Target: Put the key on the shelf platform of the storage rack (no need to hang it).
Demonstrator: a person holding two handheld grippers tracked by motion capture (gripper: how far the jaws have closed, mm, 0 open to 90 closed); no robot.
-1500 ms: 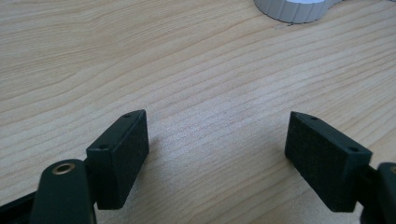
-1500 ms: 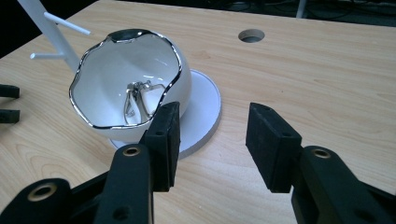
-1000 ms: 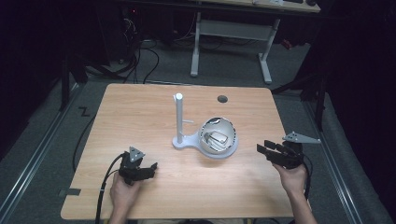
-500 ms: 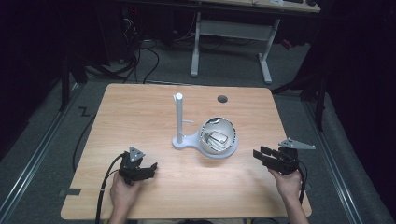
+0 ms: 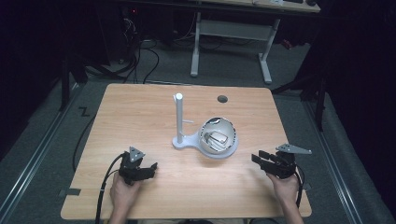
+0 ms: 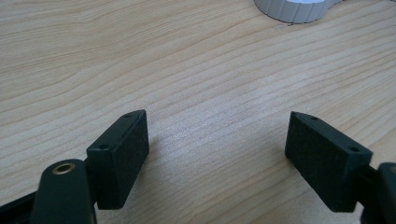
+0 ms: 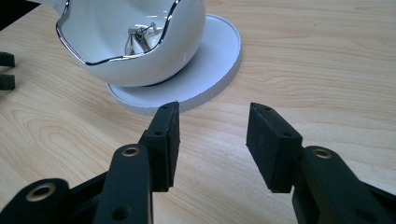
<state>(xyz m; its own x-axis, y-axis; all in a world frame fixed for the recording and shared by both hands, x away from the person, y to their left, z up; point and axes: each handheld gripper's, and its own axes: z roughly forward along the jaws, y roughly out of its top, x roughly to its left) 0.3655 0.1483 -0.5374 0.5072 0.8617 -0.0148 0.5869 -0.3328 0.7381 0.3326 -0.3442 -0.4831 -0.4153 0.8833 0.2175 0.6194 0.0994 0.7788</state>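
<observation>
While the wooden table [image 5: 140, 116] is seen from above, a white egg-shaped bowl [image 5: 217, 136] with a metal piece inside is found near its centre, seated on a white stand [image 5: 187, 141] whose upright post [image 5: 178, 116] rises at about ten o'clock from the bowl. The left gripper [image 5: 148, 168] is held at seven o'clock from the bowl, jaws spread wide over bare wood. The right gripper [image 5: 259, 157] is held at four o'clock, jaws parted and empty, aimed at the bowl.
</observation>
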